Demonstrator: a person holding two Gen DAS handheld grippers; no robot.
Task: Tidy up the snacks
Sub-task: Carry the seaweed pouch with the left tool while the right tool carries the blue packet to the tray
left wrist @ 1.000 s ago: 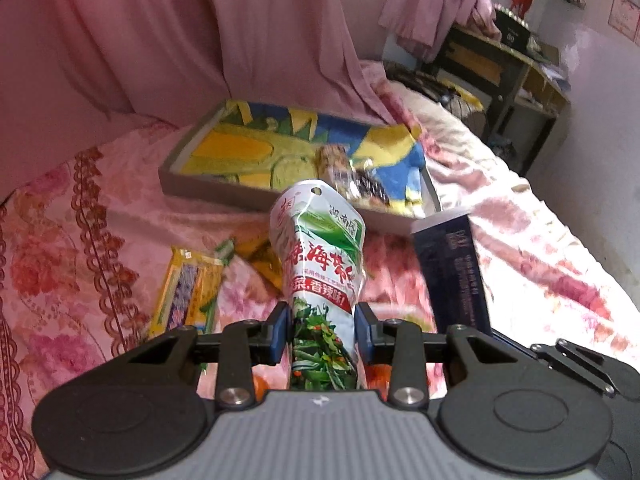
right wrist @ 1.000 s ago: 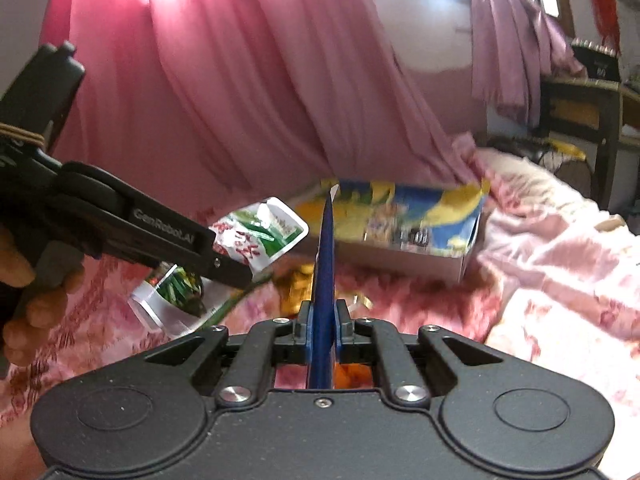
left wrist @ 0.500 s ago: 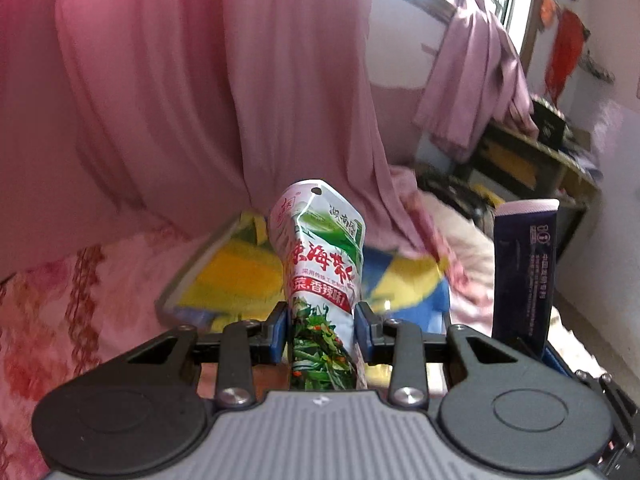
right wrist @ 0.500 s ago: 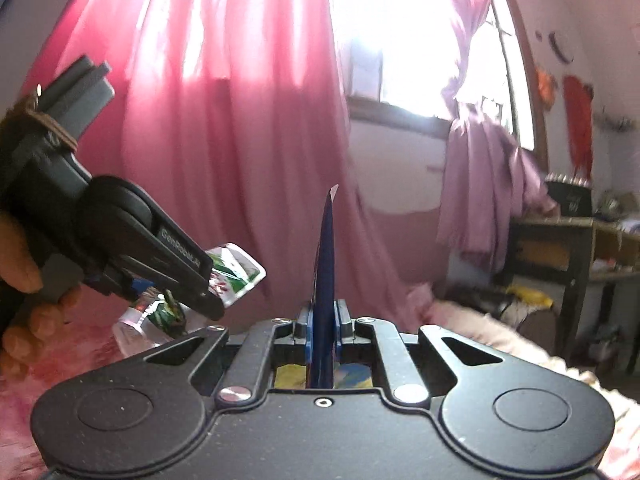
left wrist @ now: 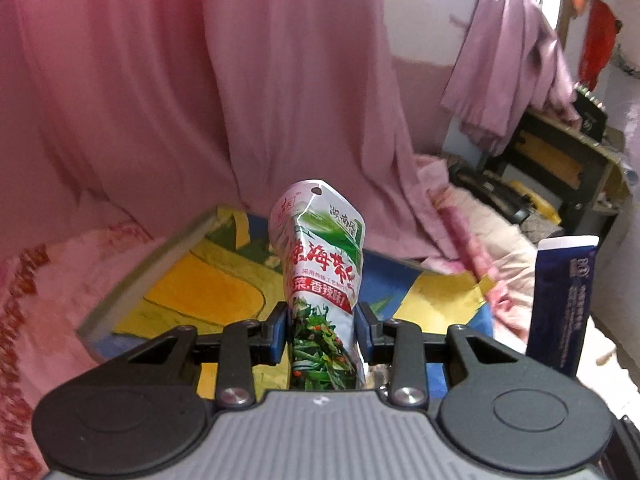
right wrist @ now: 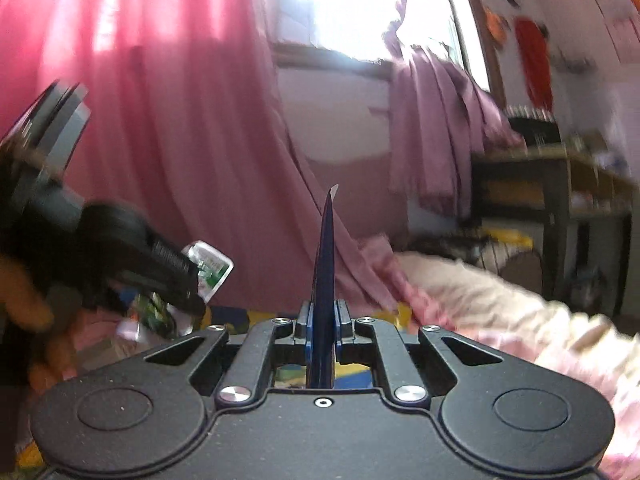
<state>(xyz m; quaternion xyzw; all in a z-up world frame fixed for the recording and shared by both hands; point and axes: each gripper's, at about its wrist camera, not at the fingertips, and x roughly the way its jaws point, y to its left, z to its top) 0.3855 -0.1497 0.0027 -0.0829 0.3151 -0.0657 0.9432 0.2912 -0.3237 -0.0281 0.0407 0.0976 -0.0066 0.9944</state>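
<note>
left gripper clamps the green seaweed snack pouch; right gripper clamps the dark blue packet edge-on. since a second ago both have lifted off the floral bedspread and advanced, now hanging above the near edge of the colourful tray. judgement: carry phase nearly complete; release into tray follows.

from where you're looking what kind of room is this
Probably a bedroom in a home: a bed with pink floral bedding, pink curtains over a bright window, and a cluttered desk beside the bed.
</note>
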